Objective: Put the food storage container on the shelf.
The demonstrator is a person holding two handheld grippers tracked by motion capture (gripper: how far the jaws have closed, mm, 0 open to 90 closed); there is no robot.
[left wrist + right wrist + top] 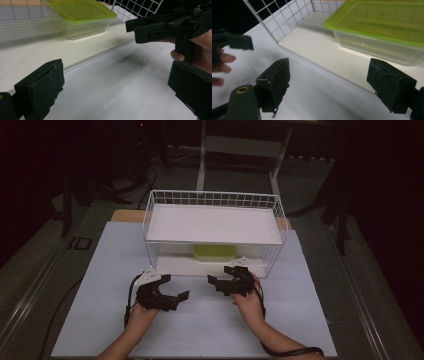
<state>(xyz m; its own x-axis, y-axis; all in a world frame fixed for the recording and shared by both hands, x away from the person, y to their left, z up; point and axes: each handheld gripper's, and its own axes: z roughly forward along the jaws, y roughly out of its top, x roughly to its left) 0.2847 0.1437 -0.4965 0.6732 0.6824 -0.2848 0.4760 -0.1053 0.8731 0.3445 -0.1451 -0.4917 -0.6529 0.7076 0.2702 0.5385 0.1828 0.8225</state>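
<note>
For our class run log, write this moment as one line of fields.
left gripper: open, empty | right gripper: open, empty | green-lidded container: closed, on lower shelf of wire rack | both grippers before rack

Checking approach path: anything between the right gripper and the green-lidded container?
Nothing: just bare table and white shelf floor between the right gripper and the container, per the right gripper view.

Left tool: held in the left hand, jaws spread wide, nothing between them, pointing right. Right tool: held in the right hand, jaws spread wide, empty, pointing left. Forearms enter from below, tools near, apart.
</note>
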